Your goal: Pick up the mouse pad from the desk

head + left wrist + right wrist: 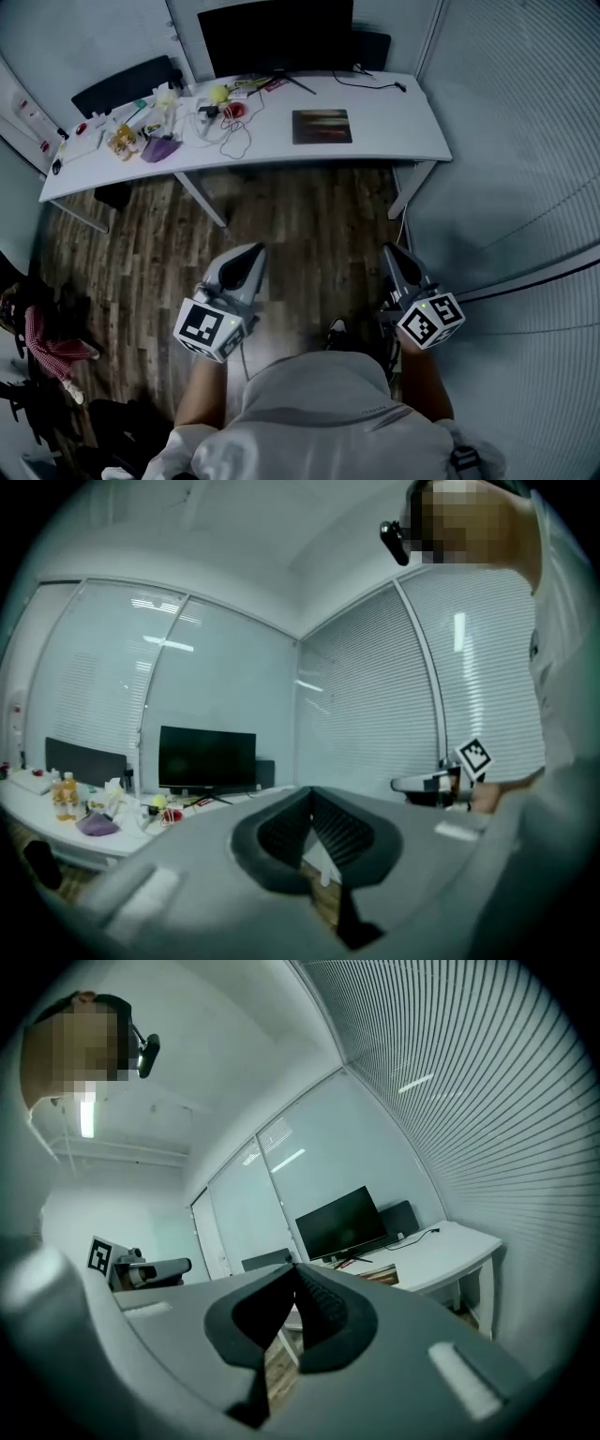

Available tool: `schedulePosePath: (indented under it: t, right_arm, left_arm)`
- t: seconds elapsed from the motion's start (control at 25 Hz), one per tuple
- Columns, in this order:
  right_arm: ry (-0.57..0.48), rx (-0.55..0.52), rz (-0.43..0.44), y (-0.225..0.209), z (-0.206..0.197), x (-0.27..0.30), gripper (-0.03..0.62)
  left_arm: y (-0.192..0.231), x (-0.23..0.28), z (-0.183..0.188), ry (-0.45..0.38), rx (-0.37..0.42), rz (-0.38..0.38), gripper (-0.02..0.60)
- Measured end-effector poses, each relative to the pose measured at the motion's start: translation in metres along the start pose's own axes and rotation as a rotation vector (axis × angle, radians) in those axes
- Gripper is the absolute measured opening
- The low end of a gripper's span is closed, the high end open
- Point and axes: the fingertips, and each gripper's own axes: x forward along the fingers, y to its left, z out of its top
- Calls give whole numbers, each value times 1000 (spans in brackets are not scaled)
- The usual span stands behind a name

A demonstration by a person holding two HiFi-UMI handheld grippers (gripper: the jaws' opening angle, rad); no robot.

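The mouse pad (322, 126), a dark rectangle with a brownish sheen, lies flat on the right half of the white desk (394, 122), in front of the black monitor (275, 36). Both grippers hover over the wooden floor, well short of the desk and pointing towards it. My left gripper (253, 249) is shut with nothing in it, and in its own view the jaws meet at a point (312, 795). My right gripper (389, 248) is also shut and empty (292, 1267). In the right gripper view the pad (379, 1274) shows as a small brown patch on the desk (450, 1246).
The desk's left half is cluttered: bottles (167, 101), a purple cloth (159, 148), cables (234, 131), a yellow ball (219, 93). A black chair (127, 86) stands behind it. Desk legs (202, 200) reach the wooden floor. A blind-covered wall (525, 141) runs along the right.
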Motion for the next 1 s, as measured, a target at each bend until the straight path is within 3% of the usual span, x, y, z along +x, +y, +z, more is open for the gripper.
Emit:
schedulePosePath:
  t: [0.28, 0.48, 0.76, 1.0]
  right_arm:
    - [46, 5, -8, -111, 35, 30, 3]
    - [53, 43, -28, -161, 36, 53, 3]
    - [76, -23, -56, -197, 45, 116, 3]
    - [142, -168, -108, -207, 53, 214, 3]
  left_arm:
    - [-12, 113, 9, 26, 43, 3, 0]
    - [2, 167, 0, 38, -1, 11, 0]
    - [60, 229, -5, 12, -45, -2, 0]
    - [157, 273, -9, -10, -84, -5, 0]
